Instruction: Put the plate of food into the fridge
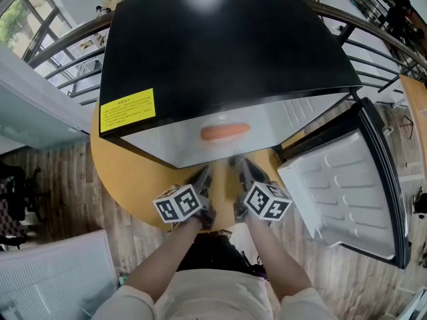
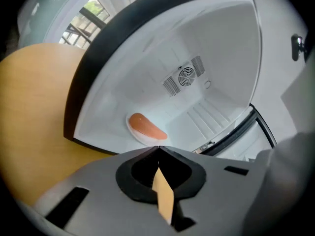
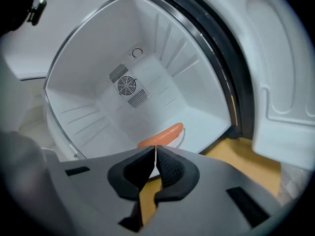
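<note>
1. The left gripper (image 2: 158, 147) and right gripper (image 3: 155, 149) both have their jaws pressed together and empty, just outside the open fridge (image 1: 220, 52).
2. The plate (image 2: 139, 134) sits straight ahead on the fridge floor near its front edge, its sausage (image 1: 225, 132) lying crosswise; both grippers are about equally near.
3. The door (image 1: 347, 185) is swung wide at right, nearer the right gripper.
4. A round wooden table (image 1: 127, 179) carries the fridge.
</note>
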The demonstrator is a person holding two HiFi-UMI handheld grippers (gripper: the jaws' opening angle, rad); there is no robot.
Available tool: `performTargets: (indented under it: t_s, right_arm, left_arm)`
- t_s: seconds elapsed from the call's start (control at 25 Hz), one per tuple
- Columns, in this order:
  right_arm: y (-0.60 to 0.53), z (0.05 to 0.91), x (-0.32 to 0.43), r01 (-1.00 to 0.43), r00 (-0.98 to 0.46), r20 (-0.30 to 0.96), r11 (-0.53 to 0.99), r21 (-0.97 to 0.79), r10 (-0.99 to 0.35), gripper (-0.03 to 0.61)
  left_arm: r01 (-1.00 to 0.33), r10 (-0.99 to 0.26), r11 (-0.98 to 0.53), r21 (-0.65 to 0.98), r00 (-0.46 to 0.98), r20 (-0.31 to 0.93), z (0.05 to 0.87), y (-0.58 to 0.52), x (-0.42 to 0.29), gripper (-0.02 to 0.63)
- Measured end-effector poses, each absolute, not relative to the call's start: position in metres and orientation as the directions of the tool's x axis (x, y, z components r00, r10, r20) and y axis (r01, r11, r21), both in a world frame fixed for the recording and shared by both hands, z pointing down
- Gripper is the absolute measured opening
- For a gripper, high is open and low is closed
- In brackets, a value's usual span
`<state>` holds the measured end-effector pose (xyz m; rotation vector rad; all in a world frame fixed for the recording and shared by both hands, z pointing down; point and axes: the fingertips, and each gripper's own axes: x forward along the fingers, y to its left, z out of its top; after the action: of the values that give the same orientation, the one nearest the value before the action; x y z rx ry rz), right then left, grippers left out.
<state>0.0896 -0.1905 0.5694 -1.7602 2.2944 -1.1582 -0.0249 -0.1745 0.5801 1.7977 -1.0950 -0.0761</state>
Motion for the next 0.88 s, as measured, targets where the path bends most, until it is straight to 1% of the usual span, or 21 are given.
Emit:
performTargets:
  t_s: [0.12, 0.44, 0.56, 0.72, 0.88]
  right_arm:
    - [-0.168, 0.550, 0.085, -0.830, -0.384, 0.386, 0.130, -0.542, -0.839, 0.029]
    - [-0.101, 0.514, 0.057, -0.860, -0.444, 0.420, 0.245, -0.448, -0.792, 0.031]
    - [-0.081, 0.507, 0.049, -0.851, -0.474, 0.416, 0.282, -0.443, -0.776, 0.031]
    - [-0.057, 0.499, 0.042, -0.836, -0.498, 0.417, 0.292, -0.465, -0.761, 0.031]
    - [-0.036, 0.486, 0.034, -0.843, -0.505, 0.397, 0.340, -0.416, -0.767, 0.029]
  left_arm:
    - [-0.673, -0.691, -0.187, 0.716, 0.608, 0.390, 0.559, -0.157, -0.027, 0.025]
    - [-0.731, -0.653, -0.397, 0.555, 0.650, 0.389, 0.508, -0.108, -0.031, 0.023]
    - [-0.733, -0.645, -0.431, 0.526, 0.658, 0.389, 0.494, -0.087, -0.034, 0.023]
    - [-0.735, -0.634, -0.452, 0.506, 0.663, 0.397, 0.487, -0.054, -0.039, 0.023]
    - [-0.744, -0.622, -0.461, 0.484, 0.660, 0.421, 0.492, -0.024, -0.041, 0.023]
